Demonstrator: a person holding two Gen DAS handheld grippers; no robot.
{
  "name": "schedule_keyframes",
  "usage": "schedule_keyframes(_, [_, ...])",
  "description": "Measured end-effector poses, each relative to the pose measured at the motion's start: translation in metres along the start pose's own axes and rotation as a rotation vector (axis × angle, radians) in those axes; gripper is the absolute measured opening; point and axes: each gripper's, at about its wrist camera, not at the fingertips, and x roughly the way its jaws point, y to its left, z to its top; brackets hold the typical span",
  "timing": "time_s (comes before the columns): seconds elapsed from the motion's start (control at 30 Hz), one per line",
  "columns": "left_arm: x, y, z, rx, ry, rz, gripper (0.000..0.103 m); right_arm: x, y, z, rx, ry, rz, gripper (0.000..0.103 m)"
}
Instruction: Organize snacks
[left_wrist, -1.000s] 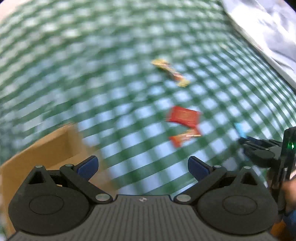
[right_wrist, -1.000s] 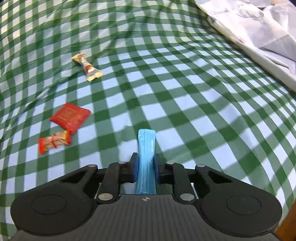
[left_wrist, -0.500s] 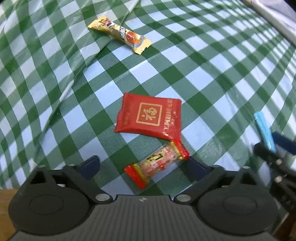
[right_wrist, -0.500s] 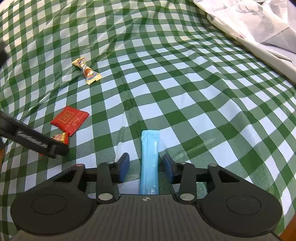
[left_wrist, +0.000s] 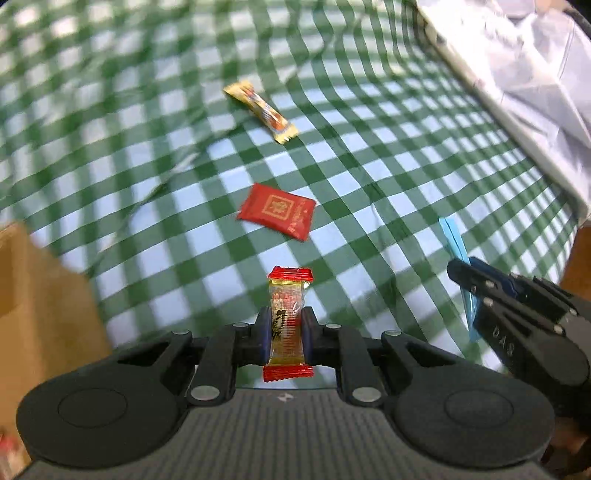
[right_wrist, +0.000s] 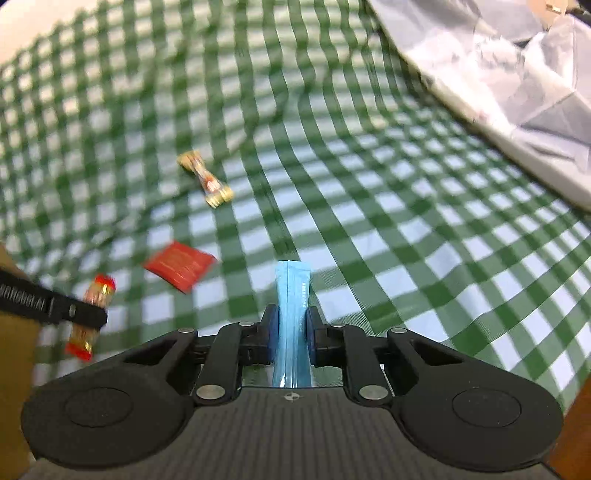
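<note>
Red-ended candy (left_wrist: 289, 325) clamped in left gripper (left_wrist: 286, 334), whose jaws just closed.

The left gripper (left_wrist: 286, 334), its jaws just closed, clamped a red-ended candy (left_wrist: 289, 325) above the green checked cloth (left_wrist: 388, 155), with a red packet (left_wrist: 277, 211) and a yellow bar (left_wrist: 260, 111) beyond, a cardboard box (left_wrist: 40, 310) at left, and the right gripper (left_wrist: 466, 277) pinching a blue stick (left_wrist: 458, 258).

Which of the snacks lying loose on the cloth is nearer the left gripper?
The flat red packet; the yellow-orange candy bar lies farther back on the checked cloth.
</note>
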Motion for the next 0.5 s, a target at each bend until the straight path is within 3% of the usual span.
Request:
schedule_keyframes(0.2, [-0.094,0.018,-0.054,-0.064,-0.064,0.070,0.018,-0.081,0.024,-0.001,-0.027,-0.070,0.114,0.016])
schedule_keyframes(0.5, [-0.202,0.069,-0.159,-0.180,-0.112,0.236,0.018,-0.184,0.111,-0.052,-0.135,-0.029,0.378,0.017])
